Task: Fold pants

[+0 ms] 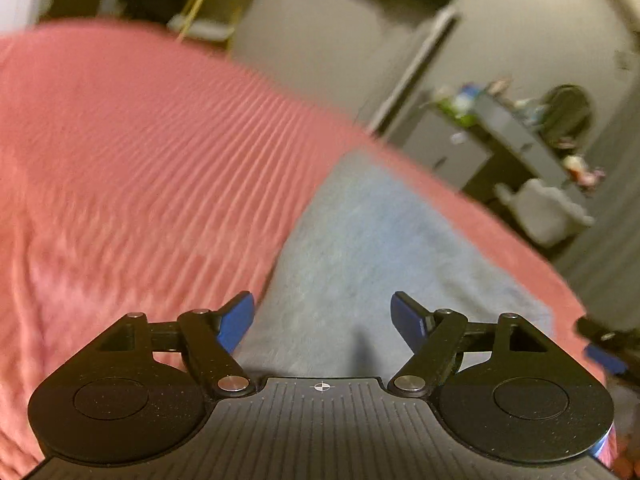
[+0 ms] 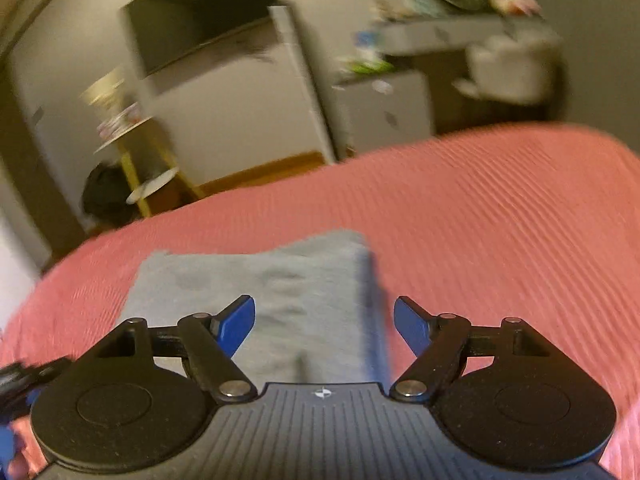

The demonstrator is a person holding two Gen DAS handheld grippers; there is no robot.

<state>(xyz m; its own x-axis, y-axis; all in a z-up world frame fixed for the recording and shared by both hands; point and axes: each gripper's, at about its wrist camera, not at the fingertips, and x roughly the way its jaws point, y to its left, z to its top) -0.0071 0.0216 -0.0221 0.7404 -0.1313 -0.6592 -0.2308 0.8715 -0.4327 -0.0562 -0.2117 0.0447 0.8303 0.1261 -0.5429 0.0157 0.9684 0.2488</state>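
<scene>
The grey pants [image 2: 280, 280] lie folded into a compact rectangle on the pink ribbed bedspread [image 2: 500, 220]. In the left wrist view the same grey pants [image 1: 380, 240] stretch away ahead of me. My left gripper [image 1: 322, 318] hovers over their near end, open, with nothing between its blue pads. My right gripper [image 2: 324, 322] is open too, above the near right part of the folded cloth, and holds nothing. The right gripper's tip [image 1: 604, 348] shows at the right edge of the left wrist view. Both pictures are blurred.
Beyond the bed stand a grey cabinet [image 2: 384, 116] with clutter on top, a white door [image 2: 296, 80], a yellow-legged side table [image 2: 132, 144] and a dark bag [image 2: 104, 196] on the floor. A white basket [image 1: 548, 212] sits by the bed's far right edge.
</scene>
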